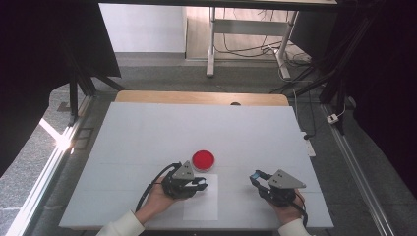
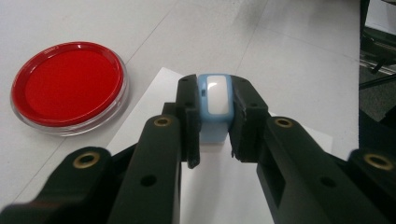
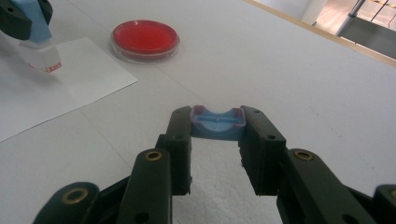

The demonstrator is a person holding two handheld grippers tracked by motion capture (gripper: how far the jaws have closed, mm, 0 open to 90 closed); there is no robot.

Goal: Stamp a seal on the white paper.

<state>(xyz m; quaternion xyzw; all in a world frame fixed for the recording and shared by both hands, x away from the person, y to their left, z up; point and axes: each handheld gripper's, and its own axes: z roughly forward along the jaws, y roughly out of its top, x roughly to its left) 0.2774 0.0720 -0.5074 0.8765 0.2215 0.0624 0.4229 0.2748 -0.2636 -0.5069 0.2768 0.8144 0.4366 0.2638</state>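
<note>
stamp (image 2: 215,109), light blue body with a white top, is clamped between the left gripper (image 1: 196,184) jaws, its white base with a red edge resting on the paper sheet (image 1: 202,205). right gripper (image 1: 257,178) is closed on a blue cap (image 3: 217,122) with a dished inside, held just above the table (image 1: 147,142). red ink pad (image 1: 203,160) in a clear round case sits just beyond the paper. no readable writing. white table top with a wooden far edge, grey floor, desk legs and cables behind.
</note>
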